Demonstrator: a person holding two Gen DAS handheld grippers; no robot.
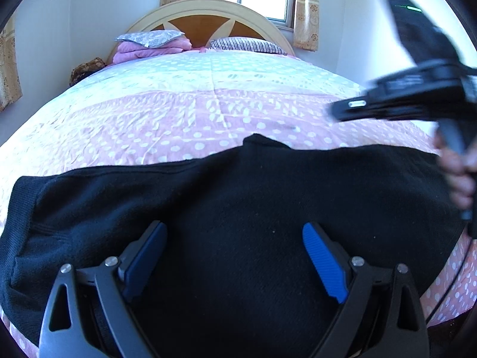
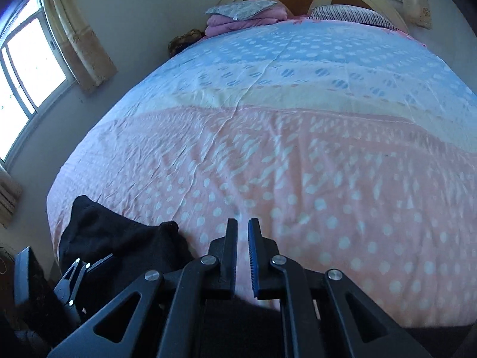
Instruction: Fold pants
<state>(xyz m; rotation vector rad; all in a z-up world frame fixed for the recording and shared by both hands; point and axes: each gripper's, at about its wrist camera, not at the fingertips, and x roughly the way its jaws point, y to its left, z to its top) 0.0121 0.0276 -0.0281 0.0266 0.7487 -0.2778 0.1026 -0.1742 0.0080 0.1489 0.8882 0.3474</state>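
Observation:
Black pants (image 1: 238, 197) lie spread across the near end of the bed. My left gripper (image 1: 235, 232) hovers over them, open and empty, with its blue pads (image 1: 323, 264) wide apart. In the right wrist view the pants (image 2: 119, 238) show at the lower left, with the left gripper (image 2: 80, 271) over them. My right gripper (image 2: 243, 226) is above the bedspread to the right of the pants, jaws nearly together with a narrow gap and nothing between them. The right gripper's body (image 1: 417, 101) appears blurred at the right of the left wrist view.
The bed (image 2: 298, 137) has a pink, yellow and blue dotted cover. Folded pink bedding and a grey pillow (image 1: 152, 44) and a striped pillow (image 1: 247, 44) lie by the headboard (image 1: 208, 21). Windows with curtains (image 2: 29, 59) are on the walls.

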